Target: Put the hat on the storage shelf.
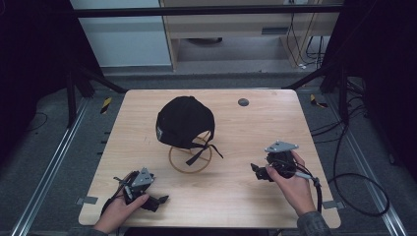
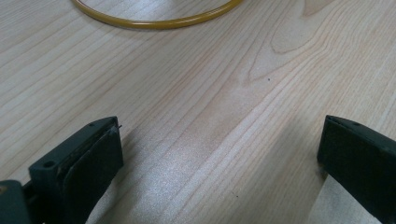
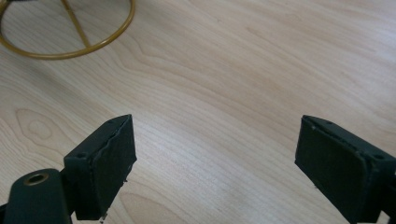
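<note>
A black cap [image 1: 184,121] sits on a yellow wire stand with a round base ring [image 1: 190,158] near the middle of the wooden table [image 1: 255,128]. Its strap hangs down over the ring. My left gripper [image 1: 158,200] rests at the front left of the table, open, with bare wood between its jaws; the stand's ring [image 2: 154,21] curves across the top of the left gripper view. My right gripper [image 1: 256,171] is held at the front right, open and empty, pointing left. Part of the ring [image 3: 65,44] and a strut appear at the top left of the right gripper view.
A small dark round disc [image 1: 243,102] lies at the back right of the table. Cables [image 1: 354,187] trail on the floor to the right. Metal rails run along both sides of the table, and a cabinet stands behind it.
</note>
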`<act>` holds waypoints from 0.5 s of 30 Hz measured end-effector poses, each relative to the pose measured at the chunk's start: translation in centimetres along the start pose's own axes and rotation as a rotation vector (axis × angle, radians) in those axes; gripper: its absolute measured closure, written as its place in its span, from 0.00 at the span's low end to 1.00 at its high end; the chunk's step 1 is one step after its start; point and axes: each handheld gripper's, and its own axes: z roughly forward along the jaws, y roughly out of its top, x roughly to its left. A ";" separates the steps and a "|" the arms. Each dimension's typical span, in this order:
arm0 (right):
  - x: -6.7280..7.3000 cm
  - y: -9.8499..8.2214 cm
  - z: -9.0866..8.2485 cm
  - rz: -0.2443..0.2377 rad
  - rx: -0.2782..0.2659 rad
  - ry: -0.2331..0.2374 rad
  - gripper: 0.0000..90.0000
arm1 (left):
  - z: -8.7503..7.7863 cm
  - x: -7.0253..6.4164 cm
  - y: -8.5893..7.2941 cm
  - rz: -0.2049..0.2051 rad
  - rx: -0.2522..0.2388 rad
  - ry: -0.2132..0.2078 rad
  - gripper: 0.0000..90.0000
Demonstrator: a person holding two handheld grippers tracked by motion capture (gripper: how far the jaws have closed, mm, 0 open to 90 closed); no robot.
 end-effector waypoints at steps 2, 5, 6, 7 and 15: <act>0.1 -0.6 0.5 0.006 0.013 0.006 0.14 | 0.0 0.0 0.0 0.000 0.000 0.000 0.00; 0.2 -1.1 1.0 0.012 0.021 0.009 0.14 | 0.0 0.0 0.0 0.000 0.000 0.000 0.00; 0.2 -1.1 1.0 0.012 0.021 0.009 0.14 | 0.0 0.0 0.0 0.000 0.000 0.000 0.00; 0.3 -1.5 1.3 0.026 0.026 0.013 0.14 | 0.0 0.0 0.0 0.000 0.000 0.000 0.00; 0.5 -2.4 2.6 0.050 0.046 0.026 0.13 | 0.0 0.0 0.0 0.000 0.000 0.000 0.00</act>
